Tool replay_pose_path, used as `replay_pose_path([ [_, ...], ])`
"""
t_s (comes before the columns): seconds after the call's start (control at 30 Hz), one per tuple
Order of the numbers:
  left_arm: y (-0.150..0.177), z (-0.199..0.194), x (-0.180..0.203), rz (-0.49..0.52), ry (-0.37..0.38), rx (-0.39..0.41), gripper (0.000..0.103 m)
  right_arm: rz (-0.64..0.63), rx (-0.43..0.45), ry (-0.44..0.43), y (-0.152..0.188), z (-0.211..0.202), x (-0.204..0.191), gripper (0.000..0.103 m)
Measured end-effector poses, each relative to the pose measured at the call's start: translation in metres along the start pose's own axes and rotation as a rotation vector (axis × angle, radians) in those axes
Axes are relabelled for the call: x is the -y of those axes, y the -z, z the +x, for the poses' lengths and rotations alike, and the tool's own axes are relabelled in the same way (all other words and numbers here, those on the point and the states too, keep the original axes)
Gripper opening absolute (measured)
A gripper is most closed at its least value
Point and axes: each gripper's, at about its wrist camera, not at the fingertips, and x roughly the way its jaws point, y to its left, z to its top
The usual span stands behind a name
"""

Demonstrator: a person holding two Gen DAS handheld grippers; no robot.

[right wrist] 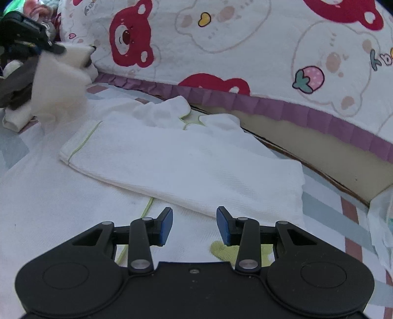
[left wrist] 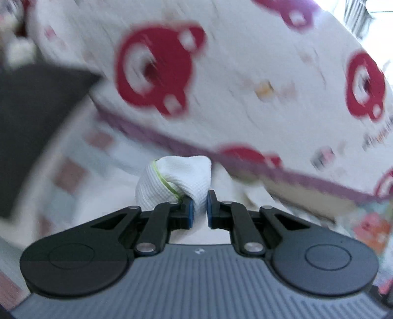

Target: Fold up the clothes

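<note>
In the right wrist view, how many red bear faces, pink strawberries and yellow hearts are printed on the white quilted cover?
Red bear faces: 3, with one cut off at the cover's purple frill
Pink strawberries: 1
Yellow hearts: 1
Total: 5

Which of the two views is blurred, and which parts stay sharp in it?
Left wrist view: strong motion blur over the bear-print quilt; only the left gripper and the pinched white waffle-knit garment with green trim are sharp. Right wrist view: mostly sharp, right gripper open; blur only at the far left, around the lifted cloth.
</note>
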Motion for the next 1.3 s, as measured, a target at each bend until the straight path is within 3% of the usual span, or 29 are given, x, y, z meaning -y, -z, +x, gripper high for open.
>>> replay_pose_path([
  [0.07,0.024,0.033,0.023,0.085,0.036,-0.215,0.029,0.015,-0.007,-0.003,0.000,0.001,0.000,0.044],
  [0.13,0.049,0.058,0.034,0.195,-0.017,-0.434,0.031,0.035,-0.022,-0.005,0.002,0.004,0.000,0.044],
  [0.17,0.057,0.060,0.035,0.228,-0.034,-0.466,0.031,0.038,-0.030,-0.005,0.003,0.006,-0.002,0.044],
  [0.33,0.045,0.026,0.008,0.251,-0.053,-0.366,0.043,0.001,-0.055,-0.010,0.005,0.005,-0.012,0.044],
  [0.5,0.023,0.010,-0.039,0.181,-0.146,-0.313,0.049,0.000,-0.070,-0.024,-0.013,0.001,-0.024,0.044],
  [0.6,0.018,0.022,-0.066,0.154,-0.205,-0.301,0.049,0.054,-0.044,-0.124,-0.033,-0.001,-0.035,0.045],
  [0.7,0.018,0.037,-0.085,0.122,-0.230,-0.268,0.049,0.188,-0.018,-0.319,-0.055,0.008,-0.049,0.056],
  [0.8,0.020,0.048,-0.090,0.108,-0.245,-0.245,0.049,0.232,-0.048,-0.400,-0.073,0.031,-0.074,0.056],
  [0.93,0.020,0.055,-0.092,0.113,-0.271,-0.236,0.049,0.197,-0.088,-0.401,-0.084,0.066,-0.108,0.056],
  [1.1,0.019,0.051,-0.105,0.105,-0.307,-0.216,0.049,0.104,-0.112,-0.314,-0.085,0.098,-0.130,0.056],
  [1.13,0.018,0.050,-0.110,0.087,-0.299,-0.215,0.049,0.085,-0.116,-0.296,-0.085,0.104,-0.134,0.054],
  [1.2,0.016,0.045,-0.117,0.055,-0.284,-0.205,0.049,0.049,-0.117,-0.272,-0.088,0.112,-0.140,0.007],
  [1.3,0.010,0.035,-0.123,0.013,-0.273,-0.166,0.049,0.074,0.037,-0.249,-0.112,0.081,-0.116,0.009],
])
